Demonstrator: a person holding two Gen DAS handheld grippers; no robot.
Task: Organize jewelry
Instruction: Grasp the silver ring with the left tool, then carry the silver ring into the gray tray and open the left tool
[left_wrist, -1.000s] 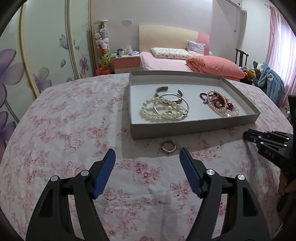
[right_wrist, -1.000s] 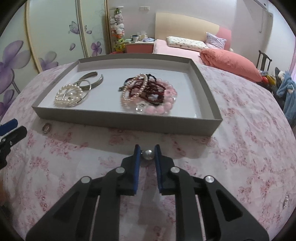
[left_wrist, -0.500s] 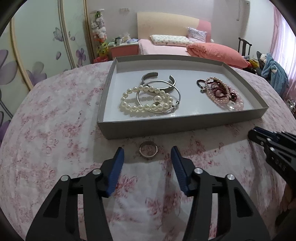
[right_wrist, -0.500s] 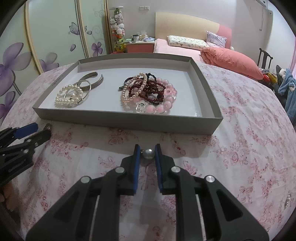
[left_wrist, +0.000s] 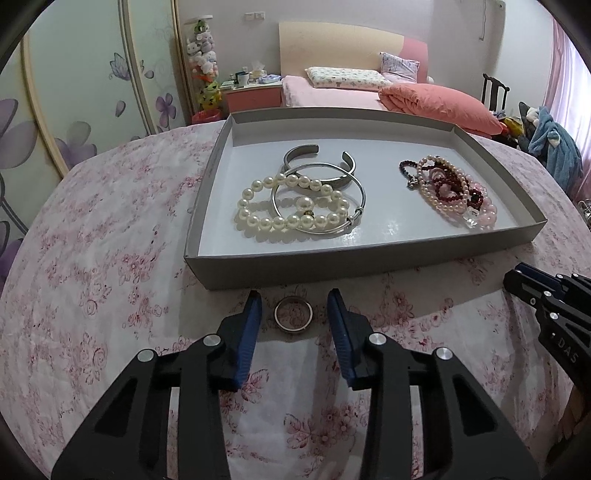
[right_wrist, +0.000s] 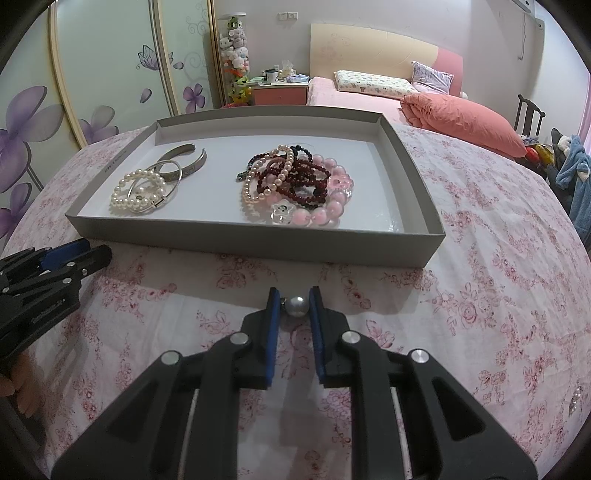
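A silver ring (left_wrist: 293, 316) lies on the floral cloth just before the grey tray (left_wrist: 332, 264). My left gripper (left_wrist: 294, 308) is open, its blue pads on either side of the ring without touching it. My right gripper (right_wrist: 294, 306) is shut on a silver pearl bead (right_wrist: 297, 306) and holds it in front of the tray's near wall (right_wrist: 258, 242). In the tray lie a pearl bracelet (left_wrist: 291, 208), silver bangles (left_wrist: 320, 173) and a heap of pink and dark red bead bracelets (right_wrist: 299, 184).
The tray stands on a table under a pink floral cloth (left_wrist: 92, 266). My right gripper shows at the right edge of the left wrist view (left_wrist: 550, 299). A small sparkling item (right_wrist: 574, 397) lies on the cloth at far right. A bed (right_wrist: 406, 99) stands behind.
My left gripper has moved forward to the ring and narrowed its jaws around it. My right gripper has stayed almost still with the bead in it.
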